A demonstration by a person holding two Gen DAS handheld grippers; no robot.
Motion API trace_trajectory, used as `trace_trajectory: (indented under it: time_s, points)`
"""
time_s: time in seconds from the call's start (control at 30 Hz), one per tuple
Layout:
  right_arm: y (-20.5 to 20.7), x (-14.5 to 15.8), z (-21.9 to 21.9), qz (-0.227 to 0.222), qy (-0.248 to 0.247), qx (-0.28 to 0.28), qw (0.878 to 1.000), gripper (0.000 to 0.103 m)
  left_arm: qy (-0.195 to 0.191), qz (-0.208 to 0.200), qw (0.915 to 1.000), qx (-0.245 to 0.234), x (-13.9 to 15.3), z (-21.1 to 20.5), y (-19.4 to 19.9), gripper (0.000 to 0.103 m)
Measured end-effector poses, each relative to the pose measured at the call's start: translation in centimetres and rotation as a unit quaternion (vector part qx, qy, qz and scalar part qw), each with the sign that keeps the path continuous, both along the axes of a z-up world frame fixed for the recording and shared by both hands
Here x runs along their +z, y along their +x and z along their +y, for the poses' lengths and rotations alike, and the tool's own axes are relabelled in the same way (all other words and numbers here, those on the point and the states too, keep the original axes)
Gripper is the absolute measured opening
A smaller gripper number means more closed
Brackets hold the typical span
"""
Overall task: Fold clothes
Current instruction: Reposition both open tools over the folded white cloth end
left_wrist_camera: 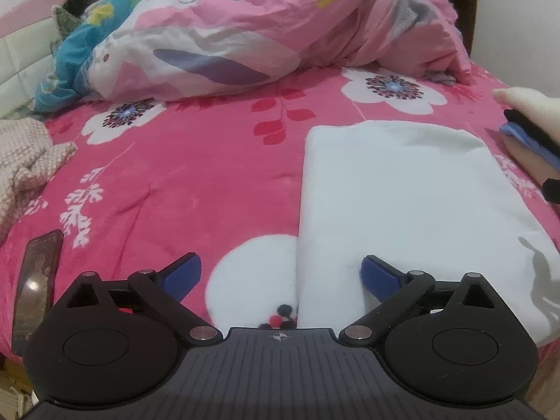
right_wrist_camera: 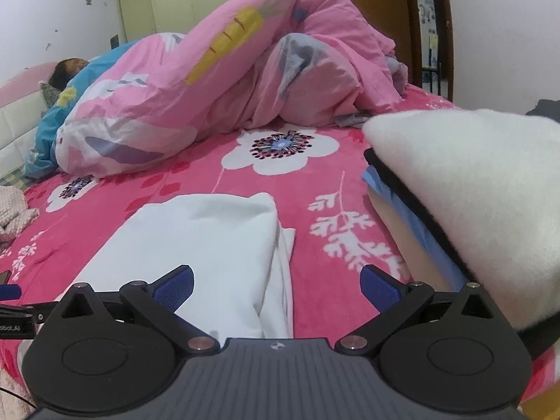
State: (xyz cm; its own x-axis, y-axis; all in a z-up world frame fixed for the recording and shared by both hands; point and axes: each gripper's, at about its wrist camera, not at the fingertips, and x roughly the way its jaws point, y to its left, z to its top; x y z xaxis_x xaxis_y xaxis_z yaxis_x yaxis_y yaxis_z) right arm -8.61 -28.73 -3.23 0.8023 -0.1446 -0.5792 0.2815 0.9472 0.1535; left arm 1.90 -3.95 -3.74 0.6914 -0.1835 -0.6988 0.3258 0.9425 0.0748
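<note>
A white garment [left_wrist_camera: 402,203] lies folded into a neat, flat rectangle on the pink flowered bed [left_wrist_camera: 196,175], so this piece looks finished or nearly so; in the right wrist view a lower layer [right_wrist_camera: 287,241] peeks out along its right side, which may want squaring up. The left tongs [left_wrist_camera: 280,276] stand wide apart with nothing between them, poised over the near left edge of the garment, one blue pad above the cloth and one above the bedcover. The right tongs [right_wrist_camera: 276,283] are likewise spread wide and empty, over the garment's near right edge. A knitted pinkish cloth [left_wrist_camera: 28,161] at the bed's left side may be next to fold. Open bedcover lies left of the garment; a phone [left_wrist_camera: 35,287] sits near the left edge, and a heaped quilt [left_wrist_camera: 266,31] bounds the far side.
</note>
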Motion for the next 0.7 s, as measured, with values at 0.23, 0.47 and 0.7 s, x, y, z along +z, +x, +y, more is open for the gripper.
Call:
trace_trajectory:
  time_s: [0.23, 0.47, 0.7]
  points:
    - [-0.05, 0.01, 0.09, -0.017, -0.001, 0.015, 1.0, 0.103, -0.018, 0.018, 0.9995, 0.019, -0.3, 0.61, 0.18, 0.103]
    - [0.42, -0.02, 0.47, -0.014, -0.003, 0.023, 1.0, 0.103, -0.009, 0.012, 0.9993, 0.035, -0.31, 0.57, 0.2, 0.103]
    - [0.57, -0.05, 0.6, -0.013, 0.002, 0.022, 1.0, 0.103, -0.003, 0.01, 0.9991, 0.041, -0.33, 0.56, 0.19, 0.103]
